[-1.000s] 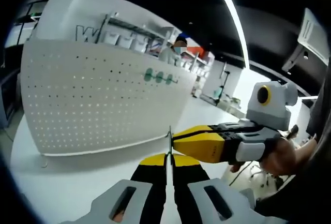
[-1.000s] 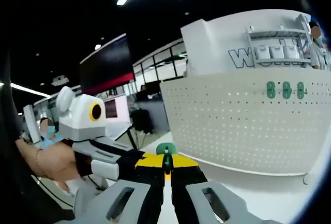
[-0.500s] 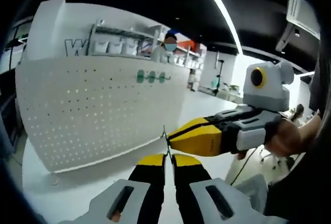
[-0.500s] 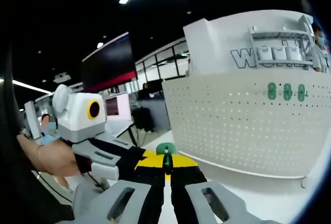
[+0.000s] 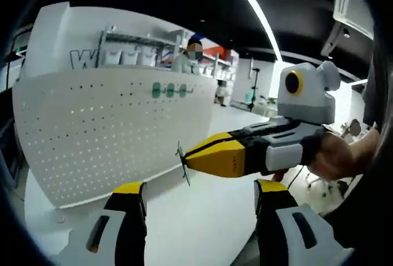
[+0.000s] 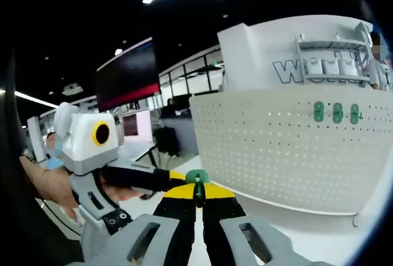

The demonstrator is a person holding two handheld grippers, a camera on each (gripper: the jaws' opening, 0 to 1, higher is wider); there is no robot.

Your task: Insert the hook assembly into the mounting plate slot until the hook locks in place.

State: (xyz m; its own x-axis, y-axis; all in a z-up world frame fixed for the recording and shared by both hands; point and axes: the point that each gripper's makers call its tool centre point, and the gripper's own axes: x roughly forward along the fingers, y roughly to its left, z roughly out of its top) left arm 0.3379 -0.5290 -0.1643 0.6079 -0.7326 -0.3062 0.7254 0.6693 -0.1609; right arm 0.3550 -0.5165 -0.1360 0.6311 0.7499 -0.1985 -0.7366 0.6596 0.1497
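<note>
While the right gripper (image 6: 198, 201) pinches the small green plastic hook assembly (image 6: 197, 180) between its pressed-together yellow tips, the left gripper (image 5: 199, 201) stands spread wide, nothing between its jaws. Ahead of both stands the white perforated curved mounting plate (image 6: 288, 149) (three green hooks (image 6: 334, 112) already sit on it), seemingly well apart.

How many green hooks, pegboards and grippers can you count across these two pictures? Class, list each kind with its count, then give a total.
Green hooks on the pegboard: 3
Green hook held in the right gripper: 1
White pegboard: 1
Grippers, left gripper and right gripper: 2
Total: 7
</note>
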